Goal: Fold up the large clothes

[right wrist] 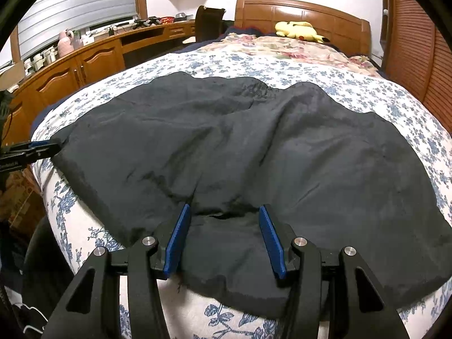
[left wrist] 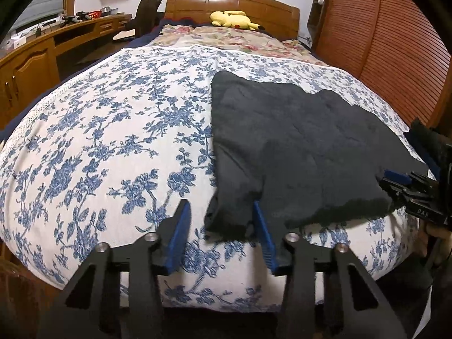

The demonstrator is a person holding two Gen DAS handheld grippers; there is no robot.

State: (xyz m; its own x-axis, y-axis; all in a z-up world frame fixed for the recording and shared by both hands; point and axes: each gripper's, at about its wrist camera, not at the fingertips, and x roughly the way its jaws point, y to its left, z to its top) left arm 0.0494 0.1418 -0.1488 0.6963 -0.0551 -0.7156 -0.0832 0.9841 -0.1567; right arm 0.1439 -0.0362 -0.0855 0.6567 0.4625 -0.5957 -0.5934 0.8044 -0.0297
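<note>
A large dark grey garment point(left wrist: 296, 147) lies spread on the bed's blue floral cover point(left wrist: 113, 141); it fills the middle of the right wrist view point(right wrist: 240, 147). My left gripper point(left wrist: 220, 212) is open, its blue fingers astride the garment's near left corner, which lies between them. My right gripper point(right wrist: 223, 214) is open over the garment's near edge, cloth between the fingers. The right gripper also shows at the far right of the left wrist view point(left wrist: 401, 180), at the garment's right corner. The left gripper shows at the left edge of the right wrist view point(right wrist: 42, 148), at the garment's corner.
A yellow plush toy point(left wrist: 233, 19) lies by the wooden headboard point(left wrist: 231, 2) on a pink floral blanket point(left wrist: 226, 38). A wooden desk with cabinets point(right wrist: 84, 59) runs along the left. A slatted wooden wardrobe point(left wrist: 381, 42) stands on the right.
</note>
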